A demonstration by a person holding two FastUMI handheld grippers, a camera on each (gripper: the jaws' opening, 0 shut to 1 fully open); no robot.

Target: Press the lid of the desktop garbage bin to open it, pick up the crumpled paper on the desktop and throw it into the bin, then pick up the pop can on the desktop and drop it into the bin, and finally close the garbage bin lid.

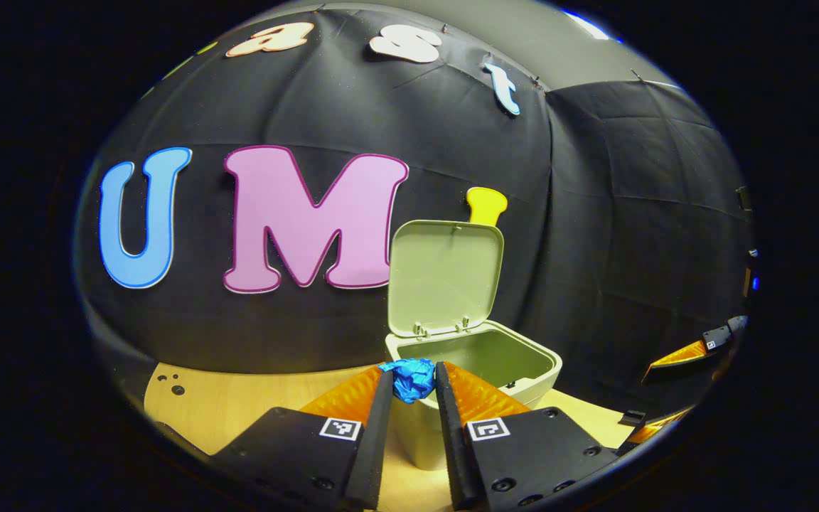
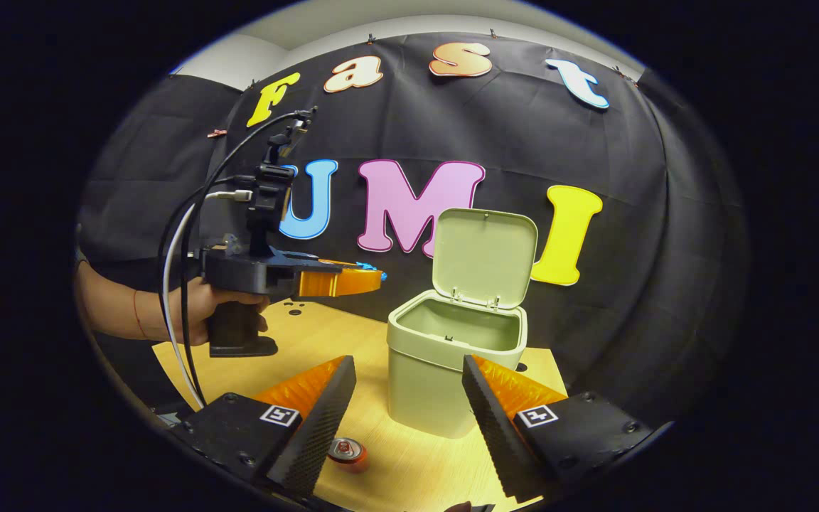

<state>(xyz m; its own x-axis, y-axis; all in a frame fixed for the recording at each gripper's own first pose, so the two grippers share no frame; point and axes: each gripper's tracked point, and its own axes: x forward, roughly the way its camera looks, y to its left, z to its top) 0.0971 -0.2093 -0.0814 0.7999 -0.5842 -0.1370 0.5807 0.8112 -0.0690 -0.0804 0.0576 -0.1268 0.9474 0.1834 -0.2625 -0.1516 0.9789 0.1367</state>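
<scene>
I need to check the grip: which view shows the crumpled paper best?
The left gripper view: the blue crumpled paper sits close up, pinched between the left gripper fingers before the open bin. The right gripper view shows just a blue sliver at that gripper's fingertips.

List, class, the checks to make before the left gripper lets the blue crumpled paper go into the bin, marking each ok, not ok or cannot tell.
1. Lid of the garbage bin raised: ok.
2. Crumpled paper pinched in the left gripper: ok.
3. Paper above the bin's opening: not ok, short of the rim in the right gripper view.
4. Right gripper clear, fingers apart: ok.
5. Pop can waiting on the desktop: ok.
</scene>
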